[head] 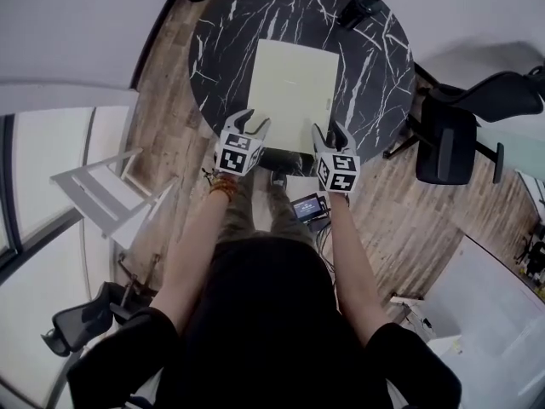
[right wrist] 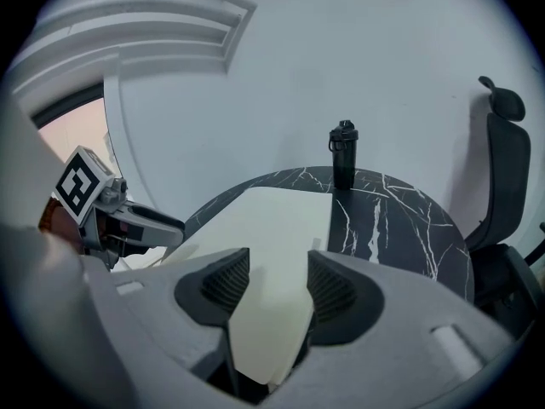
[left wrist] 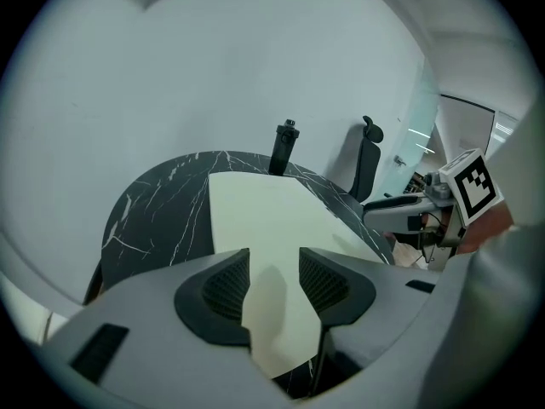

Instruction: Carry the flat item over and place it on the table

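Note:
A pale yellow-green flat board point(head: 292, 83) lies flat on the round black marble table point(head: 221, 41), its near edge close to the table's rim. My left gripper point(head: 253, 126) hovers over the board's near left corner with its jaws open. My right gripper point(head: 330, 135) hovers over the near right corner, also open. In the left gripper view the board point(left wrist: 272, 220) shows between and below the open jaws of the left gripper point(left wrist: 274, 271), untouched by the pads. The right gripper view shows the same: the board point(right wrist: 272, 228) under the open right gripper point(right wrist: 278, 275).
A black bottle point(head: 362, 7) stands at the table's far right edge. A black office chair point(head: 460, 135) stands to the right of the table. A white rack point(head: 102, 194) and another black chair point(head: 81, 322) are on the left. A small device point(head: 308, 207) lies on the wooden floor by my feet.

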A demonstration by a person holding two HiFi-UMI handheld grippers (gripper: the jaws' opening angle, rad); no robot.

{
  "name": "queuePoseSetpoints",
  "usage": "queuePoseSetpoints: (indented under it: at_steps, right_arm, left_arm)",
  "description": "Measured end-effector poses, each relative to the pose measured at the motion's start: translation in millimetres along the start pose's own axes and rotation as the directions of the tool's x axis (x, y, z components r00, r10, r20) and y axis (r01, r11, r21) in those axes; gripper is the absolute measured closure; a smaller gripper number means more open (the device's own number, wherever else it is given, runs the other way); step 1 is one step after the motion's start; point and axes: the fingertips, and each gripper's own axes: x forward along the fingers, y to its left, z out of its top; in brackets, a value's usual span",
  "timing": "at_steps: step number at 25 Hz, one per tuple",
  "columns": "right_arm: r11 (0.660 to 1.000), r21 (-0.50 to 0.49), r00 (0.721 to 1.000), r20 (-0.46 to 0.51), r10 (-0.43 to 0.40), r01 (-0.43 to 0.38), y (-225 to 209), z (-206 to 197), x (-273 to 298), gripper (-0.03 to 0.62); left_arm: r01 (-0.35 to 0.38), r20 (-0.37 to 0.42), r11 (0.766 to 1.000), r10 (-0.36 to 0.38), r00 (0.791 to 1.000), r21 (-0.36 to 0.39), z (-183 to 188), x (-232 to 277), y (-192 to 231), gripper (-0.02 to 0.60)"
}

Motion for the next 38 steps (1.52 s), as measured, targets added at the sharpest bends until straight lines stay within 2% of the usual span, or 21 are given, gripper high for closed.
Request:
queuePoseSetpoints:
  at_steps: [2,7,12,22,25,27,31,38]
  right_arm:
    - [1.0,-0.017,1.0,0.015,0.006,-0.006,5,5,-4,0.411]
    - [0.999,-0.043,0.998,0.056,0.025,-0.023,18,18,-16,0.446]
    - [0.997,-0.079,0.992,0.126,0.022,-0.013,26,35,-32,0.507]
    - [0.997,-0.082,0.982,0.188,0.024,-0.009,27,56,-46,0.518]
    - [0.996,-0.089,0.979,0.202,0.023,-0.005,28,64,-50,0.56]
    - [0.996,-0.092,0.976,0.215,0.022,-0.002,30,69,-53,0.566]
    - [0.994,-0.108,0.969,0.245,0.027,0.0,35,80,-64,0.582]
    - [0.991,-0.136,0.954,0.295,0.055,-0.015,45,96,-84,0.592]
  left_arm:
    - [-0.015,0.027,1.0,0.014,1.0,0.019,6,-3,-4,0.425]
    - [-0.044,0.076,0.998,0.041,0.996,0.045,20,-13,-12,0.467]
    - [-0.068,0.138,0.995,0.057,0.989,0.075,41,-29,-30,0.497]
    - [-0.114,0.252,0.981,0.073,0.965,0.154,78,-37,-64,0.525]
    - [-0.127,0.275,0.978,0.079,0.958,0.163,87,-40,-72,0.535]
    - [-0.138,0.292,0.977,0.087,0.953,0.16,91,-43,-77,0.564]
    - [-0.159,0.326,0.974,0.1,0.94,0.161,100,-53,-87,0.565]
    - [-0.206,0.411,0.965,0.124,0.903,0.162,116,-77,-101,0.565]
